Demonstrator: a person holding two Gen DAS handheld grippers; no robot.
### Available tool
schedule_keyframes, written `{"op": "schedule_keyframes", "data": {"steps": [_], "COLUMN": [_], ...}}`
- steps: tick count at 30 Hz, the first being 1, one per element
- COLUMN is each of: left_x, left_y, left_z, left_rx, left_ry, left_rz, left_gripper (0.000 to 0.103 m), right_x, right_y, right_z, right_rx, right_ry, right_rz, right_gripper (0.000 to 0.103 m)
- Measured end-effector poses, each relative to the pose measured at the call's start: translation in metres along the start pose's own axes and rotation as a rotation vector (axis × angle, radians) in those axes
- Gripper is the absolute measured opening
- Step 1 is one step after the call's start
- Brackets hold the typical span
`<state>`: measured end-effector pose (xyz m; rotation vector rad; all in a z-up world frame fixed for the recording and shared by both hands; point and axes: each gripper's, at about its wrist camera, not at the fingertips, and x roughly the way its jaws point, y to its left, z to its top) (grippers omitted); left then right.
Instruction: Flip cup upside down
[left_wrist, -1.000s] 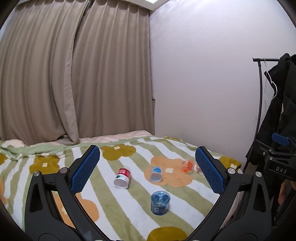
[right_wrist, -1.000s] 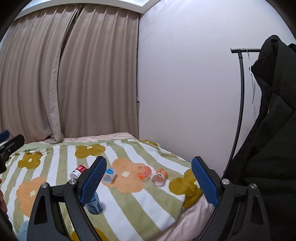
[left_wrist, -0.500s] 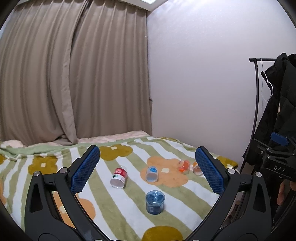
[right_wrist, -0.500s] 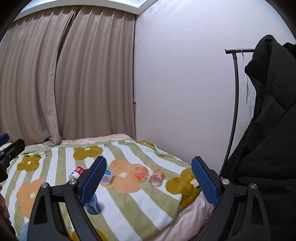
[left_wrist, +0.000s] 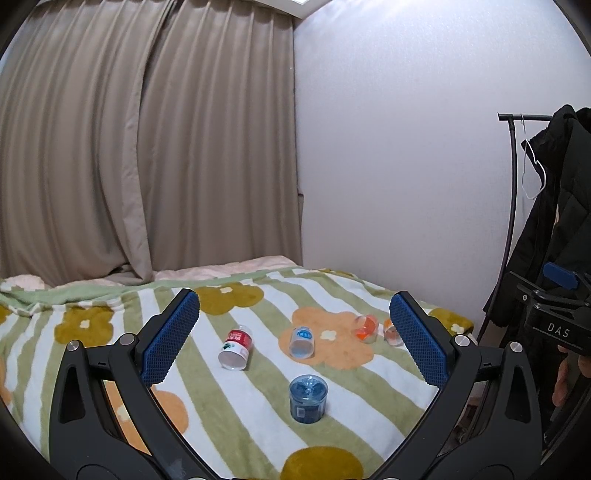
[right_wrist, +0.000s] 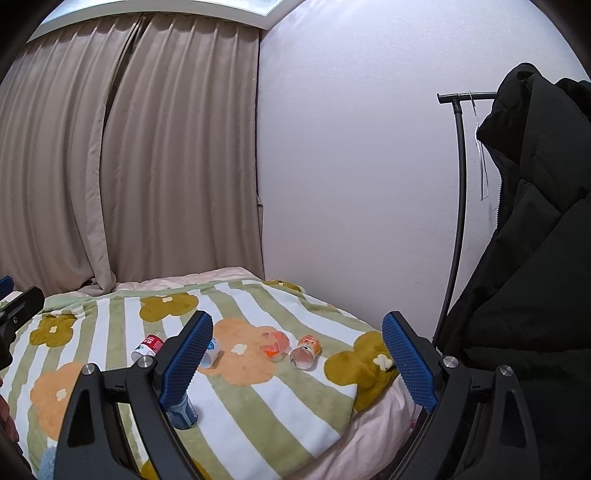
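Several small cups lie on a flowered blanket (left_wrist: 258, 406). A blue cup (left_wrist: 308, 398) stands bottom-up nearest me; it shows partly behind a finger in the right wrist view (right_wrist: 181, 414). A red-label cup (left_wrist: 236, 347) (right_wrist: 147, 346), a blue-label cup (left_wrist: 303, 341) (right_wrist: 210, 352), an orange cup (left_wrist: 366, 328) (right_wrist: 275, 345) and an orange-label cup (left_wrist: 391, 332) (right_wrist: 306, 352) lie on their sides. My left gripper (left_wrist: 293, 343) is open and empty, above and short of the cups. My right gripper (right_wrist: 297, 360) is open and empty, further back.
The bed meets a beige curtain (left_wrist: 147, 166) at the back and a white wall (left_wrist: 388, 166) on the right. A coat rack (right_wrist: 458, 206) with a black coat (right_wrist: 524, 277) stands right of the bed. The bed's right edge (right_wrist: 373, 398) drops off.
Both grippers have drifted slightly back and up from the bed, so the cups look a little smaller. Both stay open. No cup has moved.
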<state>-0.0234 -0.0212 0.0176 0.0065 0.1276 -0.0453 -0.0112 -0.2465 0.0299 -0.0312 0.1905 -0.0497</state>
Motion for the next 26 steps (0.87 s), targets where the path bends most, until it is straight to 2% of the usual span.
{"op": "schedule_keyframes", "data": {"steps": [11, 16, 21, 26], "left_x": [-0.0007, -0.0022, -0.0021, -0.0070], "left_y": [-0.0001, 0.0013, 0.0070, 0.0018], "left_z": [-0.0012, -0.0018, -0.0028, -0.0047], "left_rx": [-0.002, -0.008, -0.043, -0.003], "left_ry": [-0.008, -0.019, -0.014, -0.046], "left_rz": [0.000, 0.030, 0.011, 0.032], "left_gripper": [0.103, 0.103, 0.103, 0.103], "right_x": [0.0000, 0.0005, 0.0013, 0.0030], "right_y": [0.0022, 0.0036, 0.0054, 0.0066], "right_z": [0.0002, 0.0003, 0.0005, -0.0002], "right_rx": [-0.002, -0.007, -0.005, -0.004], "right_ry": [-0.001, 0.001, 0.001, 0.004], "right_rz": [0.001, -0.001, 0.003, 0.003], "right_gripper": [0.092, 0.092, 0.092, 0.092]}}
